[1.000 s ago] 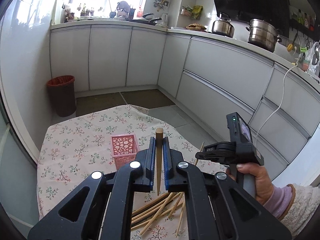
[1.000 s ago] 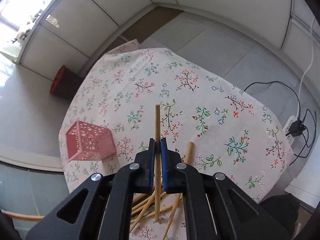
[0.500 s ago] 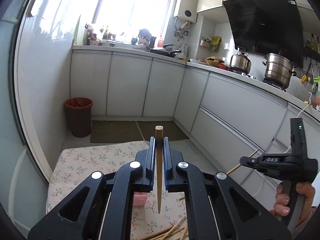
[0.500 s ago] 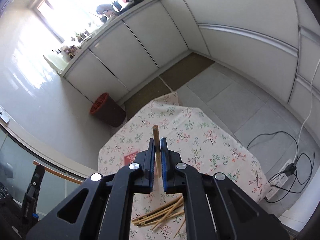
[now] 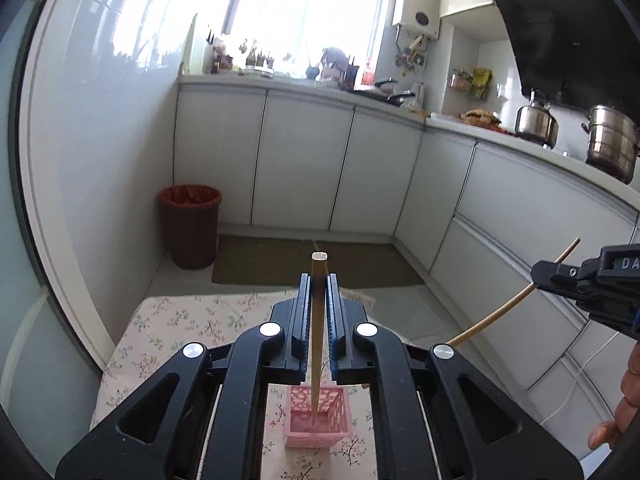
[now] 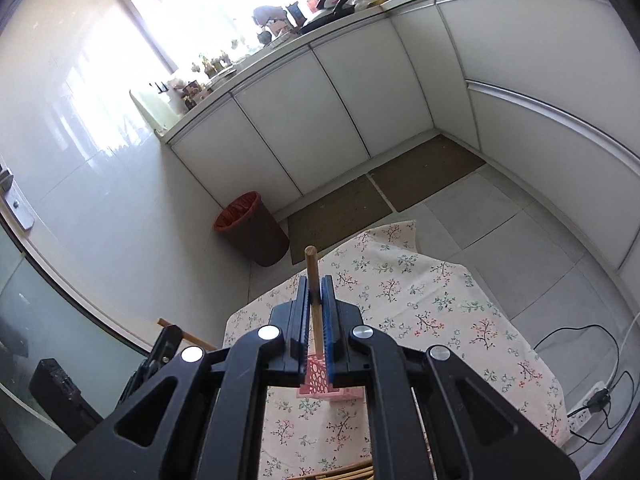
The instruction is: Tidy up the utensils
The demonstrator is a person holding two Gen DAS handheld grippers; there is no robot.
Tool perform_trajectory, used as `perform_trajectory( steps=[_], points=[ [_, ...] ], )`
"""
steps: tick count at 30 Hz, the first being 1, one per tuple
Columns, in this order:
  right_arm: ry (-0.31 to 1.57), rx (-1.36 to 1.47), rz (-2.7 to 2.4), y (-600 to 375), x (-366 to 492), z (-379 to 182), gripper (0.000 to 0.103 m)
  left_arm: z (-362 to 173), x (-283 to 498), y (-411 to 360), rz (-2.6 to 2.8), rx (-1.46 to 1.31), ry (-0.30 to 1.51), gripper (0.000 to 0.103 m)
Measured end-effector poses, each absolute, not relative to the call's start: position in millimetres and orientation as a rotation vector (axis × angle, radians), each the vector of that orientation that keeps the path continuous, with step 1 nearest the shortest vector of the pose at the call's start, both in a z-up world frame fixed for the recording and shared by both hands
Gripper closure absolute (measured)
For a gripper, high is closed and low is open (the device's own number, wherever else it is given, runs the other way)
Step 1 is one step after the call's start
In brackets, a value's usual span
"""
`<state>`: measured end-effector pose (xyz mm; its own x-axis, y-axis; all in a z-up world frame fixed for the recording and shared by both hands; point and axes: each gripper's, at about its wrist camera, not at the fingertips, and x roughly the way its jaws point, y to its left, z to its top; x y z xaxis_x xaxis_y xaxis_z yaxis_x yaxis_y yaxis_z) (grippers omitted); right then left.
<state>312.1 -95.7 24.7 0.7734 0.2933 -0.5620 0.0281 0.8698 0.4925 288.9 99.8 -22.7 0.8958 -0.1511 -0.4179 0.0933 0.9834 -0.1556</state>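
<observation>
My left gripper (image 5: 319, 288) is shut on a wooden chopstick (image 5: 317, 332) held upright, its lower tip inside or just above the pink lattice basket (image 5: 318, 420) on the floral tablecloth (image 5: 168, 332). My right gripper (image 6: 316, 292) is shut on a second chopstick (image 6: 314, 288), also upright, above the same pink basket (image 6: 316, 380). The right gripper also shows at the right edge of the left wrist view (image 5: 592, 284), its chopstick (image 5: 508, 304) slanting down. Loose chopsticks (image 6: 352, 470) lie on the cloth at the bottom edge.
The small table (image 6: 440, 308) stands in a kitchen with white cabinets (image 5: 304, 168). A red-brown waste bin (image 5: 190, 226) is on the floor beyond it. A power strip and cables (image 6: 592, 400) lie on the floor at the right.
Both grippers have lifted from the chopstick pile and tilted upward, each carrying a chopstick. They now stand over the pink basket, which was off to the left before.
</observation>
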Motion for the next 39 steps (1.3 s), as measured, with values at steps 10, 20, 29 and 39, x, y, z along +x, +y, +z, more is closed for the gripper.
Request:
perform_trajectory(
  steps=[10,20,29,39],
  points=[
    [0.761,0.453,0.149,-66.5,344.6,-17.8,0.097,-8.9,273.6,129.5,-0.077,-0.224,0.41,0.071],
    [0.819,0.36,0.125,-38.4,355.8,-44.3,0.092,-1.4,264.8,143.9,-0.072,-0.255,0.417,0.063],
    [0.706,0.276,0.016,-54.8,303.2,-35.8,0.056,-9.0,257.6,119.6,-0.109,-0.15,0.497,0.054],
    [0.669,0.328,-0.112,-103.6,230.7,-71.7,0.015,-43.3,233.8,76.9,-0.139,0.05,0.578,0.008]
  ],
)
